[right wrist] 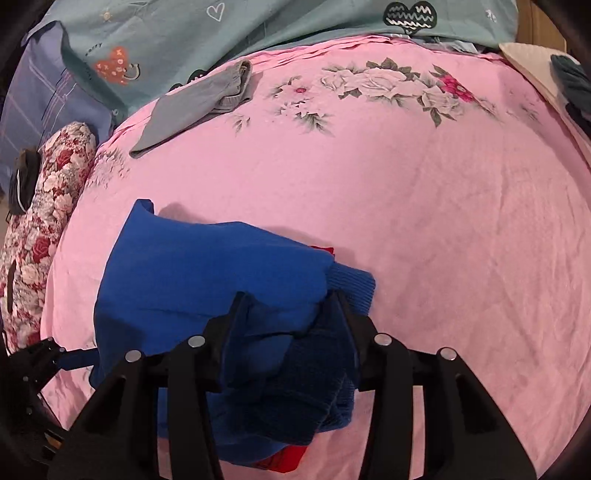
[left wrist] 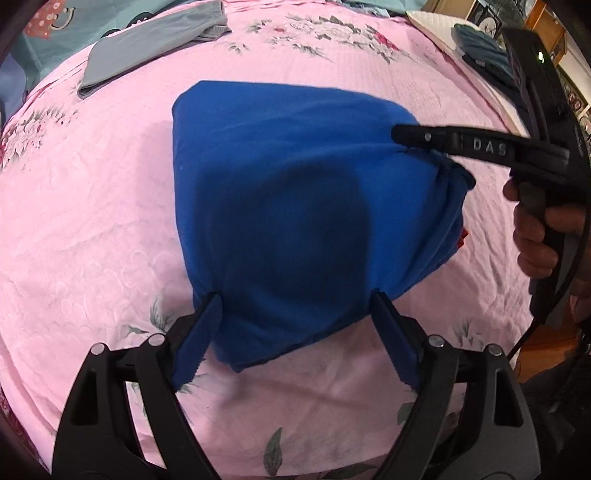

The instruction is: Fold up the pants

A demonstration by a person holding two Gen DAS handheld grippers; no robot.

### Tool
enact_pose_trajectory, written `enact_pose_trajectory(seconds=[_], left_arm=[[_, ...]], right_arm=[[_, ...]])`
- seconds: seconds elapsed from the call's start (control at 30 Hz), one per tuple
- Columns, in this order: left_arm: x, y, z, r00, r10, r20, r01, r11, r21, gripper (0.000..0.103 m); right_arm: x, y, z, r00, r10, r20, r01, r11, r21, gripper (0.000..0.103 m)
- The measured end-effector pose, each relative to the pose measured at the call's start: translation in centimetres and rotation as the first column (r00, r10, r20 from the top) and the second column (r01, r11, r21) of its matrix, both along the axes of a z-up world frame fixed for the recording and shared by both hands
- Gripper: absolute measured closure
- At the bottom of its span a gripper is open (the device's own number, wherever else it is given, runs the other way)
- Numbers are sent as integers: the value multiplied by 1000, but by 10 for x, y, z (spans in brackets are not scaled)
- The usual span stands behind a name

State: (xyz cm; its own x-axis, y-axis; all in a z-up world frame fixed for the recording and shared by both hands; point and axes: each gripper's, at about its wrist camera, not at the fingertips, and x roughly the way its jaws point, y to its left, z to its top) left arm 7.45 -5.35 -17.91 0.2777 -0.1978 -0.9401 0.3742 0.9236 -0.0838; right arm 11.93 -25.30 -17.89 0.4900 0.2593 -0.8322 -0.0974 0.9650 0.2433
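The blue pants (left wrist: 288, 206) lie folded in a thick bundle on the pink bed cover (left wrist: 92, 221); a bit of red shows at their right edge. My left gripper (left wrist: 295, 299) is open, its fingers straddling the bundle's near edge. My right gripper (left wrist: 402, 142) reaches in from the right and pinches the ribbed cuff end. In the right wrist view the pants (right wrist: 207, 280) fill the lower left, and my right gripper (right wrist: 288, 295) has blue fabric bunched between its fingers. The left gripper shows at the far left edge (right wrist: 37, 358).
Folded grey pants (left wrist: 147, 48) lie at the far left of the bed, also in the right wrist view (right wrist: 195, 107). A teal quilt (right wrist: 258, 22) and a floral pillow (right wrist: 40, 206) sit beyond. A white cushion with dark clothes (left wrist: 476, 48) is at the far right.
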Motion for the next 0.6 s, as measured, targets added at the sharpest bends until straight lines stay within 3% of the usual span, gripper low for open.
enact_pose_trajectory(seconds=[0.1,0.17,0.3,0.4,0.47,0.6], left_arm=[[-4,-1,0,1000,-19,13,19,1000,19,18],[-7,4,5,999,-24,25,23,1000,11,18],[-14,27,12,1000,-5,27,6,999,-34,18],[-16,49,12,999,39,-5,-39,998,-52,18],[-18,60,12,998,58,-13,-59,997,-48,18],[-23,70,19,996,85,0,-85,996,-28,18]], right_arm=[[-3,-7,18,999,-35,-23,36,998,43,58],[-17,-18,43,999,-48,23,45,992,115,57],[-46,-19,70,997,25,77,-39,983,181,57],[-58,-11,52,997,81,18,-83,977,194,57],[-64,-5,19,991,95,-90,-84,989,122,58],[-74,-5,12,993,96,-75,-92,994,58,61]])
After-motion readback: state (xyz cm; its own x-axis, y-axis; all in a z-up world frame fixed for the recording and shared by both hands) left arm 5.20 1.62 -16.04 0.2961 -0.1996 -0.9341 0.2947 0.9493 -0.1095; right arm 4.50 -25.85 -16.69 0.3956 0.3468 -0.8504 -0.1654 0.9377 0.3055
